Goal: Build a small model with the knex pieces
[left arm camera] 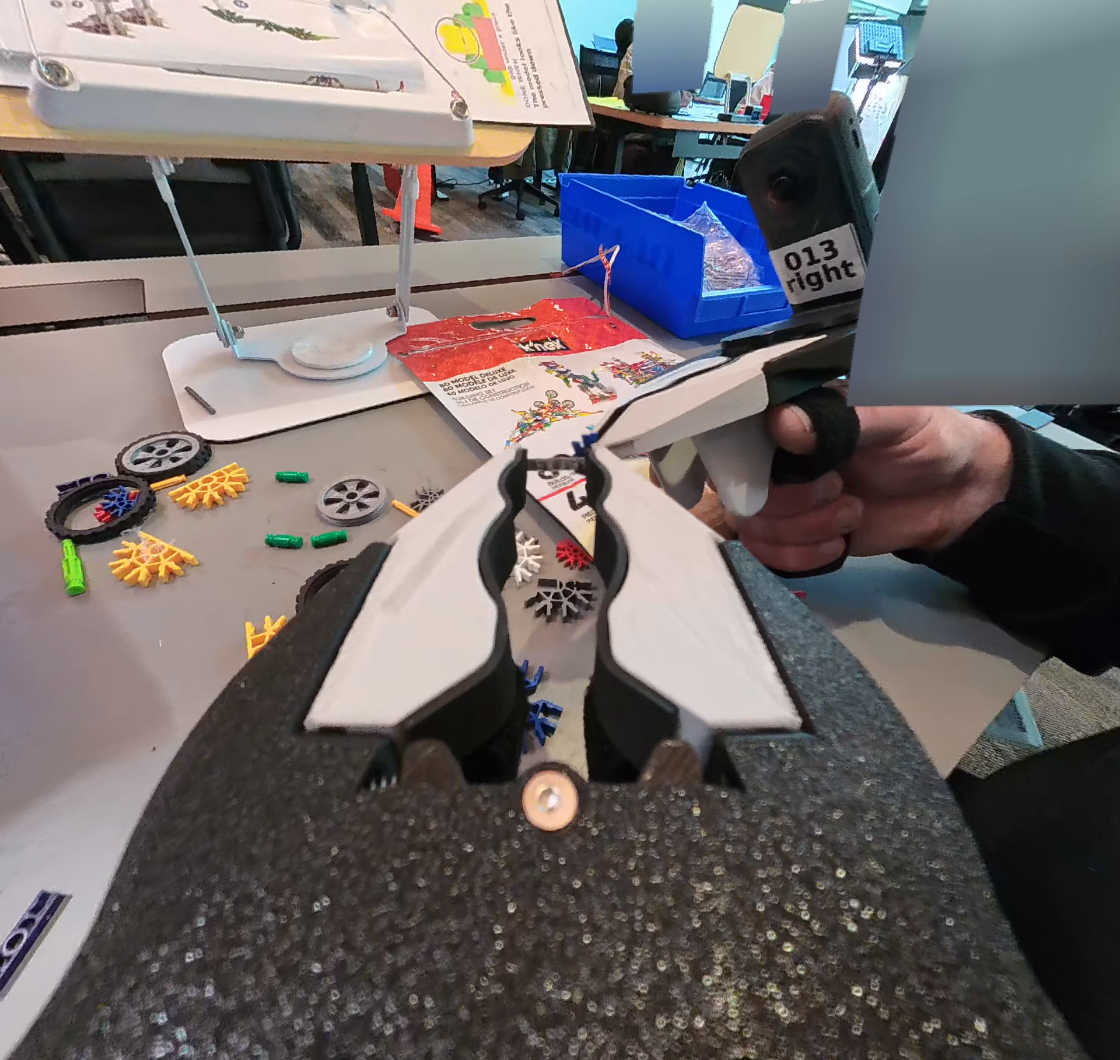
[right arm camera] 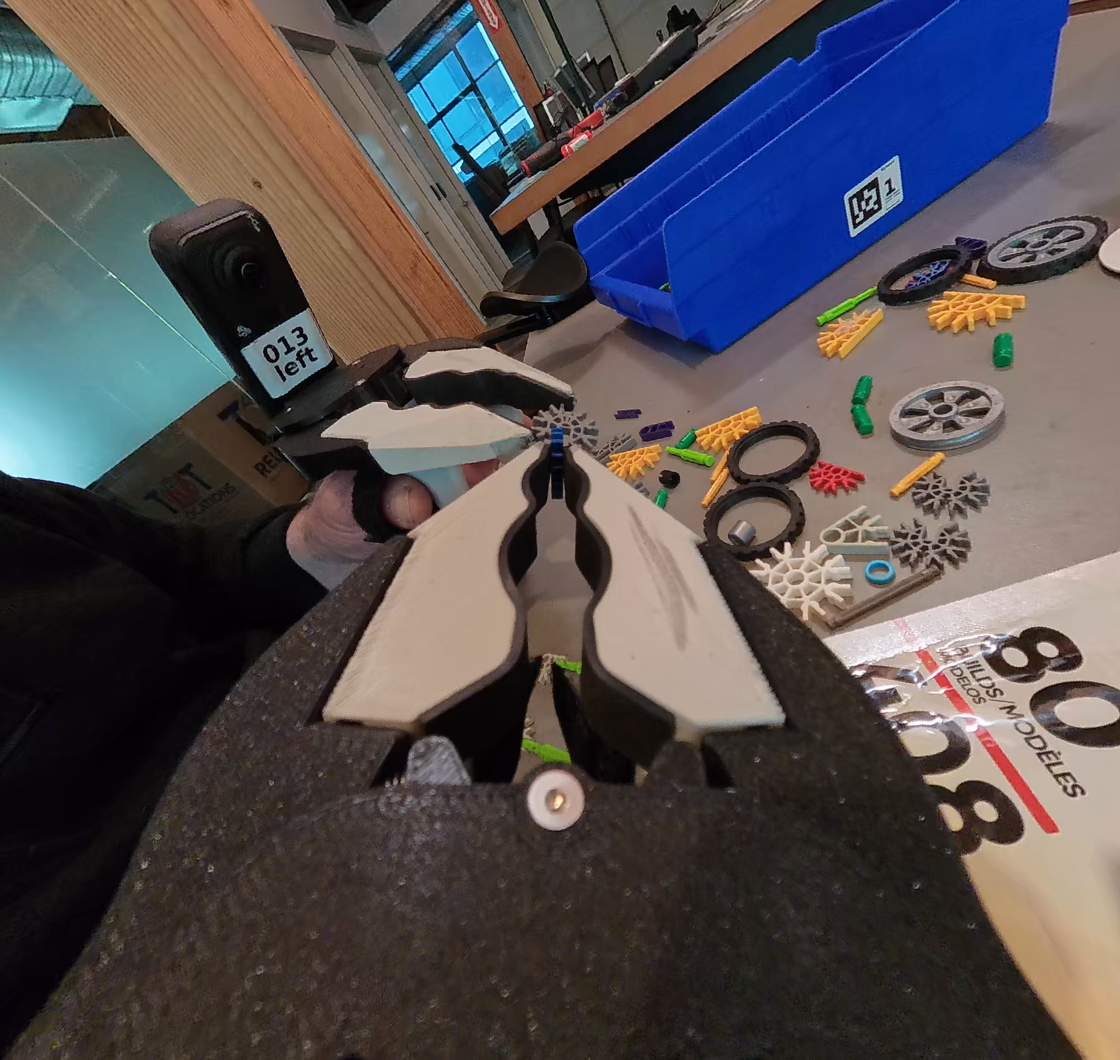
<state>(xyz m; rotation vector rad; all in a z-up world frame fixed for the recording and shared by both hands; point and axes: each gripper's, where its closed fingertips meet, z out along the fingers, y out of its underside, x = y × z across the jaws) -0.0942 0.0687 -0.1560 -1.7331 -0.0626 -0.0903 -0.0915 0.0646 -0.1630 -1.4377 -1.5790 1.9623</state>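
My left gripper (left arm camera: 557,461) is shut on a grey snowflake connector (left arm camera: 553,462), held edge-on above the table. In the right wrist view the left gripper (right arm camera: 542,422) comes in from the left, and the grey connector (right arm camera: 565,425) sticks out of its tips. My right gripper (right arm camera: 556,476) is shut on a small blue connector (right arm camera: 556,464), also edge-on. The blue connector sits right under the grey one, touching or nearly so. In the left wrist view the right gripper (left arm camera: 601,440) reaches in from the right, and the blue connector (left arm camera: 583,442) shows at its tip.
Loose pieces lie on the grey table (left arm camera: 91,697): yellow connectors (left arm camera: 209,484), green rods (left arm camera: 283,541), grey wheels (right arm camera: 945,414), black tyres (right arm camera: 773,452), a white connector (right arm camera: 806,583). A blue bin (right arm camera: 848,140) stands behind. There is also a white document stand (left arm camera: 291,376) and a printed plastic bag (left arm camera: 545,364). My left and right fingertips are right by each other.
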